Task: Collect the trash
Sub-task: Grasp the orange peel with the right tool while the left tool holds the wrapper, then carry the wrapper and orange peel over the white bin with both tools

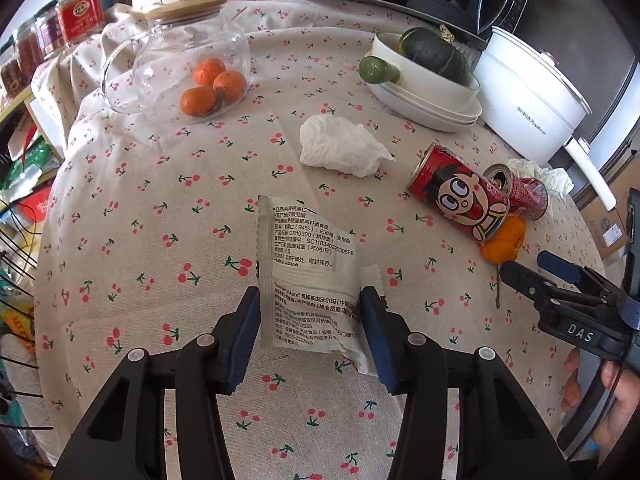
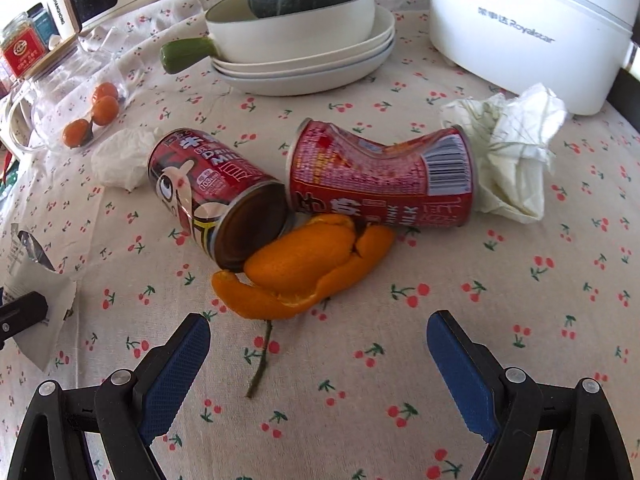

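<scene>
A torn white snack wrapper point(image 1: 308, 276) lies on the cherry-print tablecloth point(image 1: 160, 208), its near end between the fingers of my left gripper point(image 1: 310, 312), which touch both its edges. A crumpled tissue point(image 1: 340, 146) lies behind it. Two red milk cans point(image 2: 216, 200) point(image 2: 380, 176) lie on their sides with orange peel point(image 2: 304, 272) against them. A second crumpled tissue point(image 2: 512, 148) lies right of the dented can. My right gripper point(image 2: 318, 336) is open and empty just in front of the peel. It also shows in the left wrist view point(image 1: 536, 272).
A glass jar with small oranges point(image 1: 188, 68) stands at the back left. Stacked white dishes with a green squash point(image 1: 428, 76) and a white electric pot point(image 1: 532, 96) stand at the back right. Appliances line the far edge. A shelf of jars is at left.
</scene>
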`<state>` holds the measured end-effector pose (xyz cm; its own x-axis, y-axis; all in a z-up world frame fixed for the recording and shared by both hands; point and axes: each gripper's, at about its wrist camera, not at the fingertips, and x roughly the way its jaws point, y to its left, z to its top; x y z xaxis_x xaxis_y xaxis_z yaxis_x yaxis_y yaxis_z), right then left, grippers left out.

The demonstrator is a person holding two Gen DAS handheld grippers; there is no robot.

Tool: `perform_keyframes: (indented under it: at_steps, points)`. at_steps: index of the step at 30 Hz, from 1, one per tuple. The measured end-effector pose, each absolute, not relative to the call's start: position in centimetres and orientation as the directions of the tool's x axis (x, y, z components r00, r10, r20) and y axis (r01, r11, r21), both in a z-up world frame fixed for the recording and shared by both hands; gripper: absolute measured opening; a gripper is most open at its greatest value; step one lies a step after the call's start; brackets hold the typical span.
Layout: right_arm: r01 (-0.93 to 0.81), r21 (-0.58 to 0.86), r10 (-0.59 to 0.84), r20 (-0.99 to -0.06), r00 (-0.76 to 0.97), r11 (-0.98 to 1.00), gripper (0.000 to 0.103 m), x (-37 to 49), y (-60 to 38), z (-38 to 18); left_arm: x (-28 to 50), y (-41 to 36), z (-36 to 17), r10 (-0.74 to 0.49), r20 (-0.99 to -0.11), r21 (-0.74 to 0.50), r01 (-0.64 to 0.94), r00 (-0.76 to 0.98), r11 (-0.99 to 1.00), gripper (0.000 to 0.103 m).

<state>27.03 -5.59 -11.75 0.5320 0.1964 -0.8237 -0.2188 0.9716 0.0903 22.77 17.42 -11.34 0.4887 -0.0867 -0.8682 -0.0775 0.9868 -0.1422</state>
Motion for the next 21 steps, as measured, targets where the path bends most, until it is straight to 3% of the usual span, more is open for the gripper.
perform_keyframes:
  at_steps: [4,10,13,17,21]
  points:
    - [-0.262,-0.001,0.153,-0.81,0.566,0.965,0.091,27.7,-4.1,-12.3,22.5,17.3,-11.0,-0.098,-0.864,-0.149,-0.065,0.494,0.987,0.053]
    - [-0.281,-0.03,0.148,-0.794,0.59,0.959,0.089,28.6,-3.5,-12.8,22.1,17.1,-11.0,-0.106,-0.864,-0.155,-0.06,0.491,0.986,0.053]
    - [-0.29,-0.071,0.125,-0.786,0.606,0.954,0.079,28.7,-3.2,-13.0,21.8,16.9,-10.9,-0.104,-0.866,-0.15,-0.056,0.49,0.987,0.053]
    - [-0.311,-0.074,0.141,-0.776,0.614,0.948,0.058,28.4,-3.2,-12.4,21.4,16.7,-10.7,-0.106,-0.865,-0.15,-0.051,0.491,0.987,0.053]
    - [-0.322,-0.082,0.142,-0.776,0.615,0.943,0.049,27.6,-3.2,-11.9,20.8,16.3,-10.1,-0.118,-0.859,-0.162,-0.045,0.498,0.986,0.053]
